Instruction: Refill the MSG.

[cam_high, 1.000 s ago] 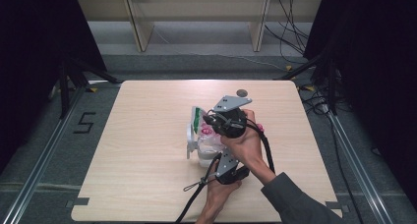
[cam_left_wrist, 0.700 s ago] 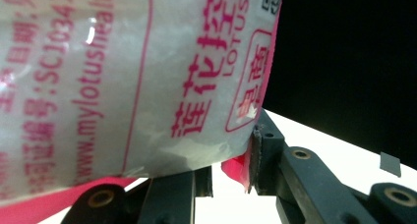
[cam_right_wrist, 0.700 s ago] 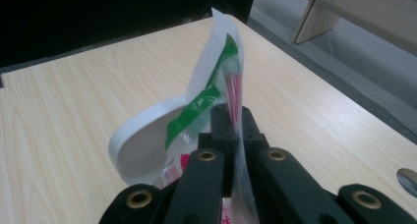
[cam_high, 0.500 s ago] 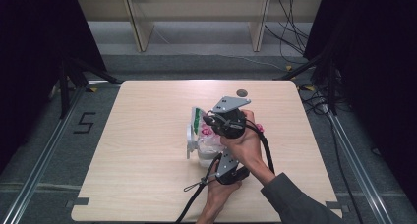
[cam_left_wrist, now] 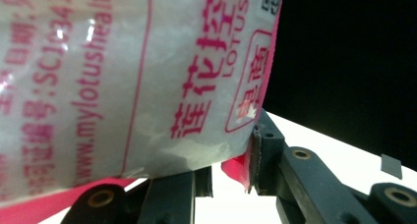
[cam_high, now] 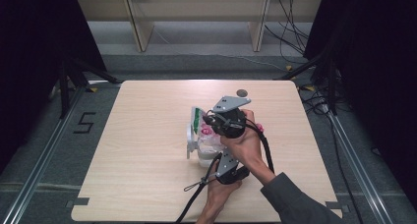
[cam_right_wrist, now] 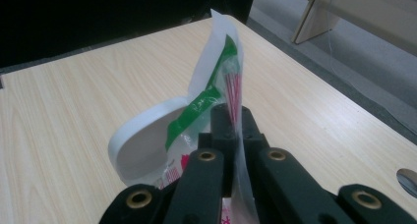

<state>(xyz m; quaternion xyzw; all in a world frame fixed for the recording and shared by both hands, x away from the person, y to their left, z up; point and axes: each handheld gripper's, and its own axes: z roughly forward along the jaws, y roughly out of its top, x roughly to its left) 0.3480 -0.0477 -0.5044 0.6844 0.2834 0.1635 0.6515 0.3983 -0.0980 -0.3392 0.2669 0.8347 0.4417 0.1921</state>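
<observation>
Centre frame: my right gripper [cam_right_wrist: 235, 123] pinches the bag's [cam_right_wrist: 216, 94] upright top edge, my left gripper [cam_left_wrist: 231, 172] clamps its lower corner, the bag's long axis vertical between them.

- Table [cam_high: 147, 184]: pale wood-grain top, rounded corners, small notches along the near edge.
- Small dark round disc [cam_high: 242, 92] on the table near its far edge.
- Floor [cam_high: 44, 150]: grey; metal rails [cam_high: 353, 160] run along both sides of the table.
- Black "5" marking [cam_high: 84, 122] on the floor, left of the table.
- Black curtains [cam_high: 34, 47] left and right, very dark.
- Far side: light wooden shelf unit [cam_high: 196, 17] with upright panels.
- Black cables [cam_high: 290, 22] trail over the floor, far right.
- Black stand legs [cam_high: 74, 74] far left.
</observation>
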